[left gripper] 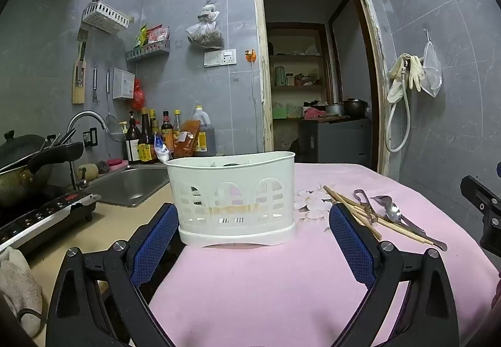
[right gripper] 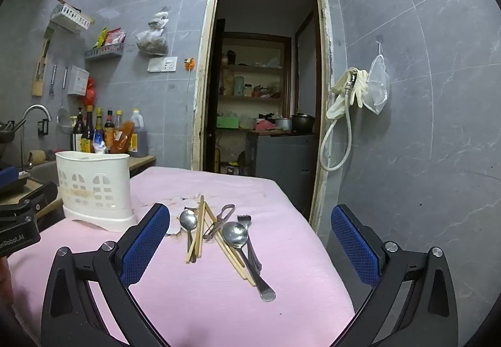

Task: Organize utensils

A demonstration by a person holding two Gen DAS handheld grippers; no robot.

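Note:
A white slotted utensil holder [left gripper: 233,198] [right gripper: 94,184] stands upright on the pink cloth [left gripper: 266,278] [right gripper: 213,290]. My left gripper [left gripper: 253,212] is open, its blue pads either side of the holder's base without touching it. To the holder's right lies a pile of utensils: wooden chopsticks [left gripper: 353,212] [right gripper: 198,232], a large spoon [right gripper: 235,234], a small spoon [right gripper: 188,220] [left gripper: 393,212], a fork [right gripper: 245,221] and a peeler [right gripper: 220,220] [left gripper: 364,201]. My right gripper [right gripper: 250,221] is open just in front of this pile, nothing between its pads.
Left of the cloth lie a steel sink [left gripper: 131,184], an induction cooker [left gripper: 43,218] with a pan [left gripper: 25,171], and sauce bottles [left gripper: 156,137] by the wall. An open doorway [right gripper: 263,96] stands behind the table. The cloth's right edge drops off near the tiled wall.

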